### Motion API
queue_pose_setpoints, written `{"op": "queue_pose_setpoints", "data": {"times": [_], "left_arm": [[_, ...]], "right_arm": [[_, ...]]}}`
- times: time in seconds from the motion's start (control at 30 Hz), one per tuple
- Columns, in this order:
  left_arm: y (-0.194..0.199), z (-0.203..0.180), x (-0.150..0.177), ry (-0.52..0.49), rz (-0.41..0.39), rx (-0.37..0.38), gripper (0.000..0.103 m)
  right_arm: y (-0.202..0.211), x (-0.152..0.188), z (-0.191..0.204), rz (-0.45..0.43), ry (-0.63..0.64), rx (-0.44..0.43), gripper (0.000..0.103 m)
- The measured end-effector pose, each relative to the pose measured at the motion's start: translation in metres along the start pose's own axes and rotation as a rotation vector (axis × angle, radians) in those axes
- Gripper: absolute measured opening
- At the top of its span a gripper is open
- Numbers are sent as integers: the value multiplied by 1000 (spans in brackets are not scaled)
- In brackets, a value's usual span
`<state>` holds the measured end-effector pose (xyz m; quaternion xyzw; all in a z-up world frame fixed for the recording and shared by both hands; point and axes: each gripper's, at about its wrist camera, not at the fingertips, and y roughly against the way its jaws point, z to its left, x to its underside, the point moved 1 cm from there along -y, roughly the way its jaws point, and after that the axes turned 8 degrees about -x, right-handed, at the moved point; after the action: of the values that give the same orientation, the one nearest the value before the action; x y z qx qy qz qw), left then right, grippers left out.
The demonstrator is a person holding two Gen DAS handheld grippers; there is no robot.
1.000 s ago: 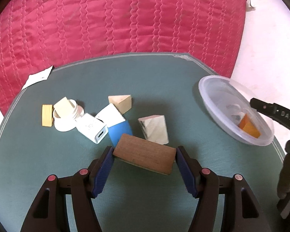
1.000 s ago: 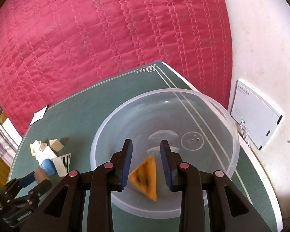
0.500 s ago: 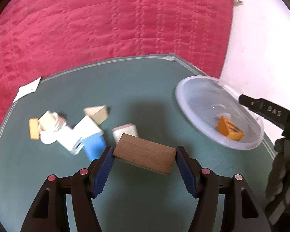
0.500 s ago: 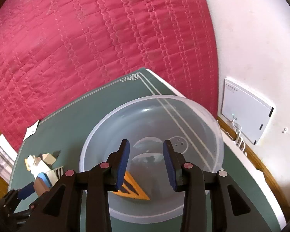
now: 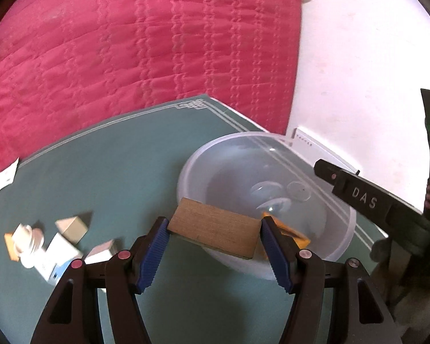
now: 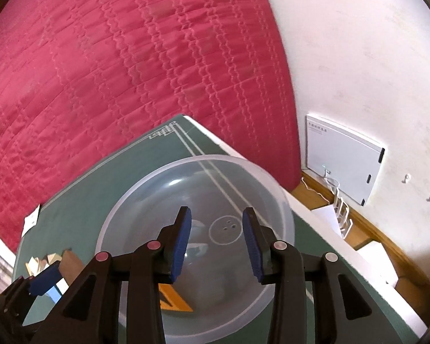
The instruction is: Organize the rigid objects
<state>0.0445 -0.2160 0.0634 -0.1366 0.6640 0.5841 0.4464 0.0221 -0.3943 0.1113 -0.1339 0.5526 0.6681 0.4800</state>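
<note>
Brown wooden slab (image 5: 215,230): being carried flat between the blue pads of the left tool (image 5: 213,246), which is clamped on its two short ends at about half its spread; the slab is hanging over the near rim of the clear plastic bowl (image 5: 344,238), not yet inside, with the far end reaching above the bowl's hollow. Orange wedge (image 6: 175,301): already lying on the bowl's floor, partly hidden behind the tool's arms. Right tool (image 6: 216,242): hovering over the bowl, its jaws opening, nothing between the pads, the bowl's bottom showing through the gap. Remaining loose pieces, sitting in a blurred cluster on the green desk (image 5: 114,166) to the left, well apart from the bowl: a pale wooden wedge (image 5: 73,226), a second pale block (image 5: 101,252), a white box with a blue end (image 5: 58,261), a white round lid-like piece (image 5: 30,248) and a small tan piece (image 5: 10,246); exact shapes are hard to tell. A paper slip (image 5: 4,177) is lying at the desk's left edge. Behind, a red quilted bed (image 5: 143,46) is filling the background. Progress, as I judge it: one piece stowed, one about to be, roughly five waiting.
</note>
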Motion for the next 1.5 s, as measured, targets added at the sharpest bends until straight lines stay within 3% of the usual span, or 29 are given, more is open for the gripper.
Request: {"op": "queue_pose_setpoints", "data": {"times": [0.17,0.23,0.27,0.43,0.73,1.2,1.5], "left_arm": [[-12,-8,-10,-21,-24,28,70],[-14,-6,-13,-16,-37,34,83],[-14,-4,-13,-9,-40,32,84],[-17,11,-10,42,-18,12,85],[-9,31,4,72,-9,-84,85],[-2,76,20,155,21,-225,90],[8,99,29,162,1,-323,91]], "right_arm": [[0,-2,-3,-16,-19,11,46],[1,-2,-3,-20,-19,14,46],[1,-3,-4,-24,-22,16,46],[1,-2,-5,-25,-21,12,46],[3,4,15,-32,71,-47,51],[1,27,47,6,209,-135,52],[0,41,65,32,298,-192,55]]}}
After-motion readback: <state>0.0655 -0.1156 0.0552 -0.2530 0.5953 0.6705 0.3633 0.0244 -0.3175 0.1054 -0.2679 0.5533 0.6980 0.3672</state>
